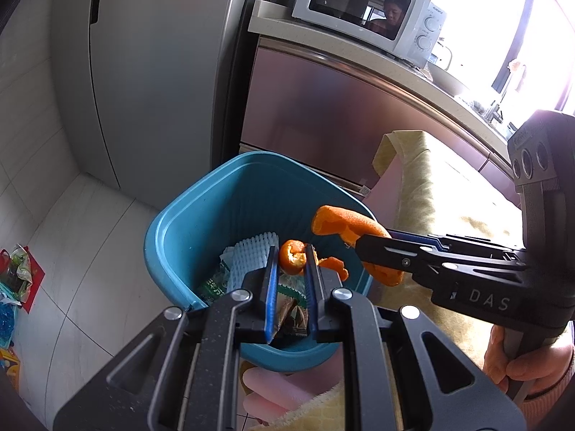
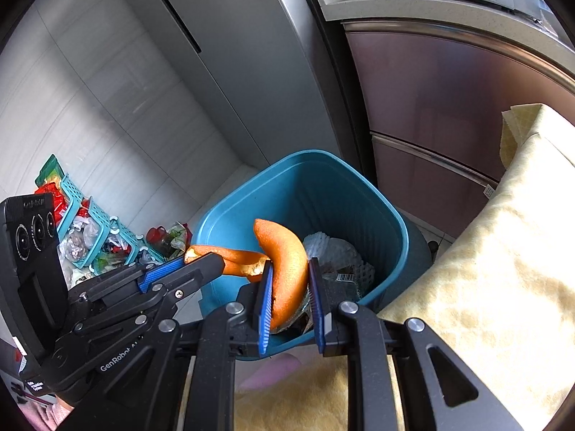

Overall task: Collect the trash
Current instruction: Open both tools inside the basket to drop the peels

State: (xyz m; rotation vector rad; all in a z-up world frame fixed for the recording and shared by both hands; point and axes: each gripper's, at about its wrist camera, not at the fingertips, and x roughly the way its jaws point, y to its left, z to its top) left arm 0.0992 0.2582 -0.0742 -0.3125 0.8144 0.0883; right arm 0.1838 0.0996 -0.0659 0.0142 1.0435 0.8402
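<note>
Over the blue bin (image 1: 172, 251), both grippers pinch orange peel: the left gripper (image 1: 291, 256) a small curled peel (image 1: 291, 256), the right gripper (image 2: 289, 276) a long peel (image 2: 287, 251). Released too far toward four o'clock, a peel could land on the yellow cloth (image 2: 485, 269); sticky pith may cling to the pads. Behind stand a fridge (image 1: 151, 72), cabinets and, at one o'clock, a microwave (image 1: 366, 10); floor clutter (image 2: 90, 237) lies at nine o'clock.

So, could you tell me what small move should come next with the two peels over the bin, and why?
Probably open both jaws and let go. The left hand-held gripper pinches a small orange peel and the right hand-held gripper a larger peel, both hanging above the blue bin's open mouth, so they should fall inside.
</note>
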